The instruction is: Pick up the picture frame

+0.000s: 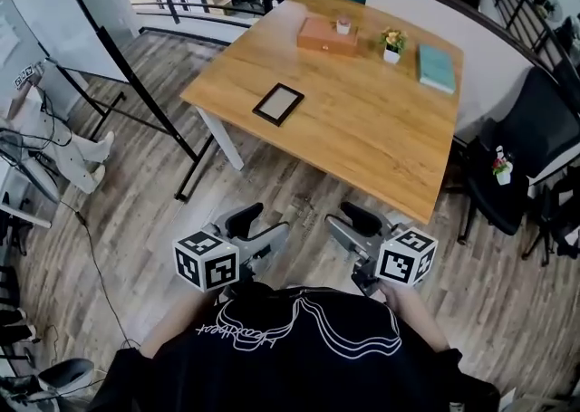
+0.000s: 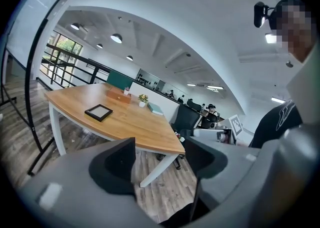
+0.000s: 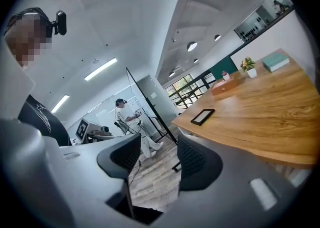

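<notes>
Facing a broad wooden table (image 1: 381, 129), well apart from it. Lying flat near its left edge, untouched: the dark-rimmed picture frame (image 1: 277, 103). Held low by the body: left gripper (image 1: 258, 229) and right gripper (image 1: 352, 225), both spread wide, nothing between the jaws. Risk, probably: sliding the flat frame along instead of catching an edge. No legible writing; shirt script (image 1: 299, 324) too small to read.

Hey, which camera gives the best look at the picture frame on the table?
The head view: it looks down on the picture frame, lying flat on the wooden table, whole outline clear. Both gripper views show it small and foreshortened, from a low, shallow angle.
</notes>
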A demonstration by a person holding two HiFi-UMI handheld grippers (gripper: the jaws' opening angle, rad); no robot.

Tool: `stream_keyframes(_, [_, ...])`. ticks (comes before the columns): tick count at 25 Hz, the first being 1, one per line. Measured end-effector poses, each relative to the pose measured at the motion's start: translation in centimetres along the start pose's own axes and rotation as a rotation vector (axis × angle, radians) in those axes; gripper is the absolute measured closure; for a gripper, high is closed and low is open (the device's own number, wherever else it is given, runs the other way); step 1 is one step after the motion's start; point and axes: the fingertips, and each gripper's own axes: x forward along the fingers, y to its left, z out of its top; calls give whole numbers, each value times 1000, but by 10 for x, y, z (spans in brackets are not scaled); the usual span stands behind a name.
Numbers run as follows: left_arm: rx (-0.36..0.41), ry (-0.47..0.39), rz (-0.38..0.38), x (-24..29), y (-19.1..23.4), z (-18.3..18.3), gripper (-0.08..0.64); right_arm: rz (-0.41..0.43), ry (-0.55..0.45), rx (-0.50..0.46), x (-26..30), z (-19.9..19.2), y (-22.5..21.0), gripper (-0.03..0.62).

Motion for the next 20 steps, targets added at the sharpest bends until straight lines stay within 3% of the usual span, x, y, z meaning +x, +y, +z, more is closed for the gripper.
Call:
stream_keyframes(10, [-30, 12, -7, 26, 74, 29, 268, -7, 11, -12, 71, 39, -33, 354])
stream_keyframes(20, [-32, 95, -96, 71, 180, 103, 268, -139, -7, 46, 161, 89, -84, 357])
